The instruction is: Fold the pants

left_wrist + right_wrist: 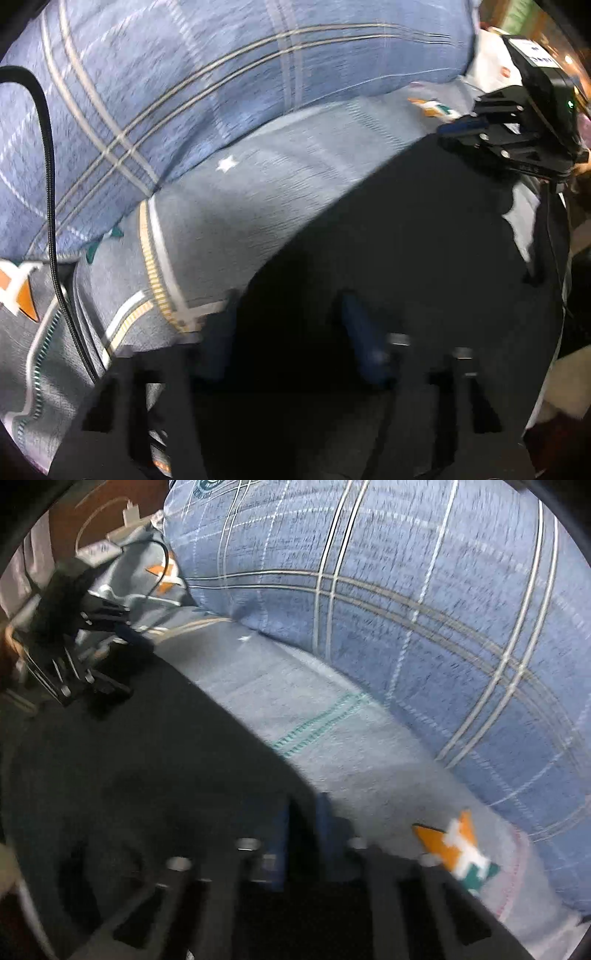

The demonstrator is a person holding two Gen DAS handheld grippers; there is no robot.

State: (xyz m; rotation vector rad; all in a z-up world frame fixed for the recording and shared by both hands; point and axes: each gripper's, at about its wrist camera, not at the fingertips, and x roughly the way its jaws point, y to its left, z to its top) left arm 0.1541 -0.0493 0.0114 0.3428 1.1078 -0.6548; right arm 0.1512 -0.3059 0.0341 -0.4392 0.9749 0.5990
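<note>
Close beneath both cameras lies the dark pants fabric, spread over a grey-blue bedsheet printed with stars and orange-and-green shapes. At the bottom of the left wrist view, the left tool has its blue-padded fingers set well apart over the dark cloth, with nothing clearly pinched between them. At the bottom of the right wrist view, the right tool shows its two blue fingers close together with a narrow dark gap; motion blur hides whether cloth is caught there, so I cannot tell. Farther out, each tool appears in the other's camera, at the far edge of the pants. A black cable runs down the left side of the left view. Beyond the sheet rises a blue plaid pillow, resting on the bed.
</note>
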